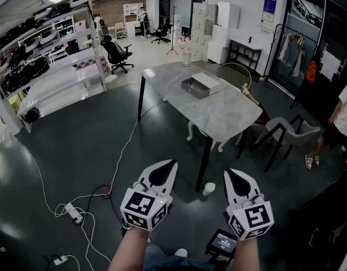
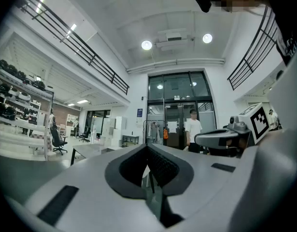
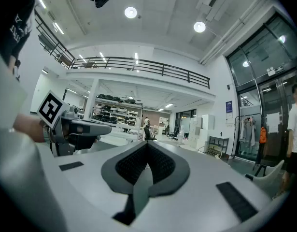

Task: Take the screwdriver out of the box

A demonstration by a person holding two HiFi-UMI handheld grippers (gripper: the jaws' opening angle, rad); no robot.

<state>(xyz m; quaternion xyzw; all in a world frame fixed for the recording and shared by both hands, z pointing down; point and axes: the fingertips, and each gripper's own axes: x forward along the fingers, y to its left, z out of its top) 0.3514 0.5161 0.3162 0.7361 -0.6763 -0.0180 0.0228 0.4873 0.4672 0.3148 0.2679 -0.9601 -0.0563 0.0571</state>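
The box (image 1: 201, 85) on the far desk (image 1: 232, 117) is too small to show its contents. A person (image 1: 339, 123) is cut off by the head view's right edge, and the wearer's forearms (image 1: 131, 253) by its bottom edge.

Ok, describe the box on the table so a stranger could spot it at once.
Find the grey marbled table with black legs mid-floor. Near its far end lies the box, a flat dark grey tray bearing a white block. Its only neighbour, a white object at the corner, is much smaller.
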